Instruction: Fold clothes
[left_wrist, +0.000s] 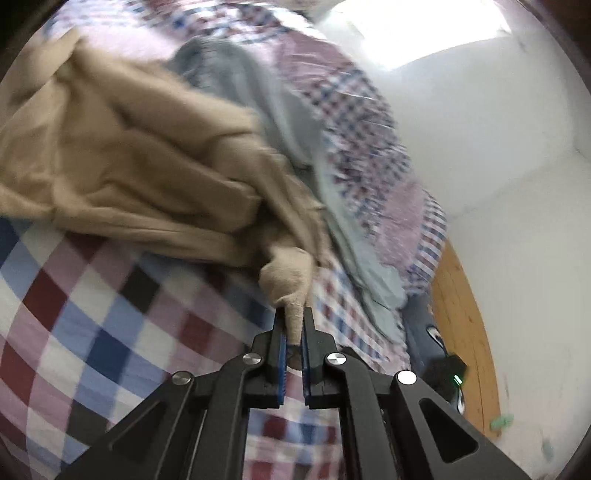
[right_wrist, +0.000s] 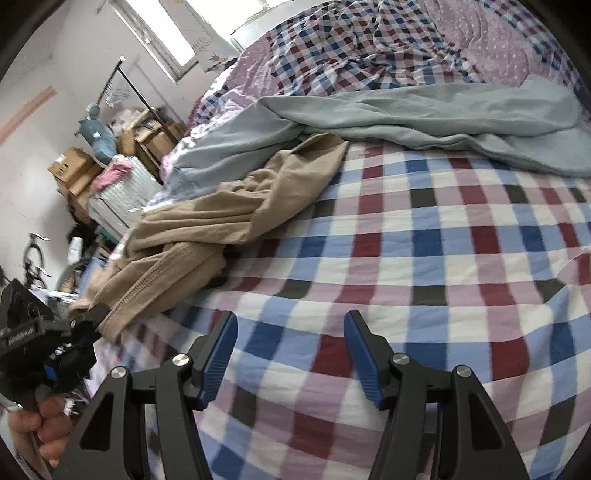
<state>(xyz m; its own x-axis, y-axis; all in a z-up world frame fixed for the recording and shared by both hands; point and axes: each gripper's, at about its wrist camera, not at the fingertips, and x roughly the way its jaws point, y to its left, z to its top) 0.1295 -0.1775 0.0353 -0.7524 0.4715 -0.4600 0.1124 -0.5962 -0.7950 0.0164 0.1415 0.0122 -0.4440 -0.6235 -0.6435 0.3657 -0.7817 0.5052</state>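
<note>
Far left in the right wrist view: cluttered room edge with cardboard boxes (right_wrist: 70, 166) and a hand (right_wrist: 35, 428) gripping the left gripper (right_wrist: 90, 314). Jaws pinched tight on a bunched corner of the tan garment (left_wrist: 122, 155), seen close in the left wrist view as soft knit squeezed between the blue ribbed pads (left_wrist: 282, 354); probably lifted by that corner to shake it out for folding. Rest of the garment crumpled, stitched hem showing, draped over the bed's near left edge on the checked bedsheet (right_wrist: 424, 258), smooth cotton in blue, maroon and white squares. Behind it, touching, a pale grey-green garment (right_wrist: 424, 110), limp and wrinkled. Right gripper (right_wrist: 291, 354) spread open above bare sheet, holding nothing, apparently waiting for a second corner.
</note>
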